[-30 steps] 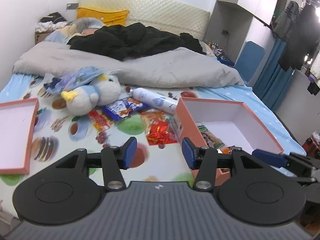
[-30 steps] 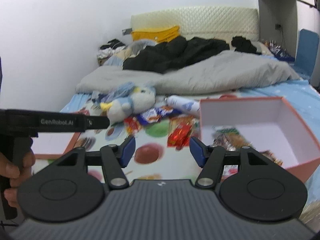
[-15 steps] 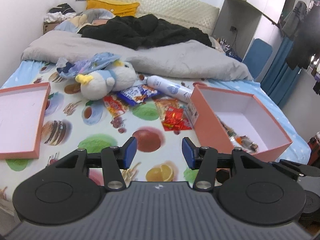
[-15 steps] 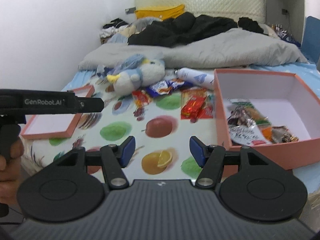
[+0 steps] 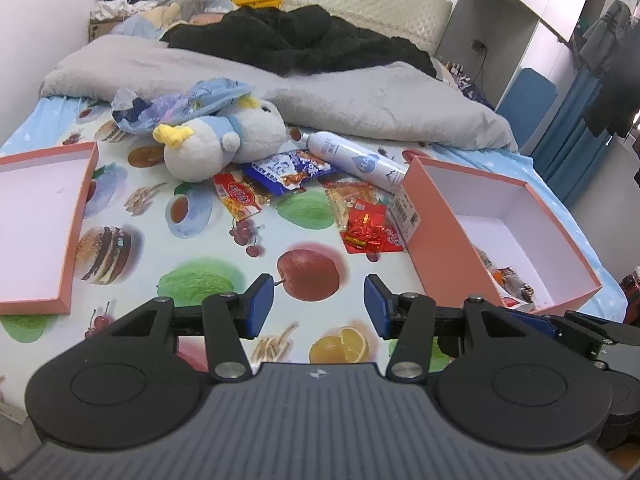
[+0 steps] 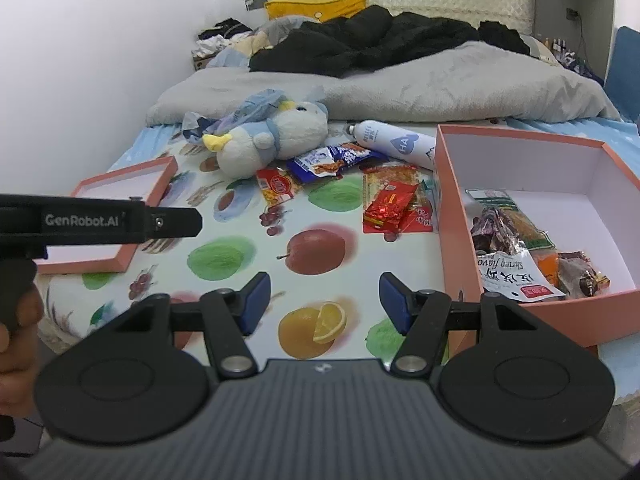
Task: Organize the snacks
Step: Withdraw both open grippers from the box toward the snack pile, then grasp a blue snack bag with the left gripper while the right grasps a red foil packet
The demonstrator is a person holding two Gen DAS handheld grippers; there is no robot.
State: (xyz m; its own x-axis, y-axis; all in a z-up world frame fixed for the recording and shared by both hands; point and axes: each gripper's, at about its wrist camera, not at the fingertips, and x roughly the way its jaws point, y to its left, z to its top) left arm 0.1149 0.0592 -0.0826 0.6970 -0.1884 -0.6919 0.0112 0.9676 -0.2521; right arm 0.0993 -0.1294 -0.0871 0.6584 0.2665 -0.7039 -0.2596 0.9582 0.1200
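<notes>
Hovering over the near end of a bed (image 5: 132, 216) with a fruit-print sheet, both grippers point down at it with their jaws partly apart and nothing between the blue pads. The left gripper (image 5: 319, 305) hangs above a printed apple, and the right gripper (image 6: 324, 301) above a printed orange slice. From the right wrist view, the left tool's black body juts in from the left edge, held by a hand (image 6: 12, 344) at the lower left corner. An open pink box (image 6: 452, 216) sits on the right side of the bed; several snack packets (image 6: 516, 256) already lie in its near half, one with a white label touching the near wall. Just left of the box, loose on the sheet, lie a red foil packet (image 5: 366, 230) resting partly on an orange packet (image 5: 346, 196), and the red one touches the box's outer wall. Farther back are a blue packet (image 5: 286, 170) and a red-and-yellow packet (image 5: 238, 196), both close to a plush toy (image 5: 222, 144). A white bottle (image 5: 352, 160) lies on its side between the toy and the box's far corner. The box's lid (image 5: 78, 216) rests upside down on the left side, well apart from the snacks. A grey blanket (image 5: 360, 96) and dark clothes (image 5: 292, 38) are heaped behind.
</notes>
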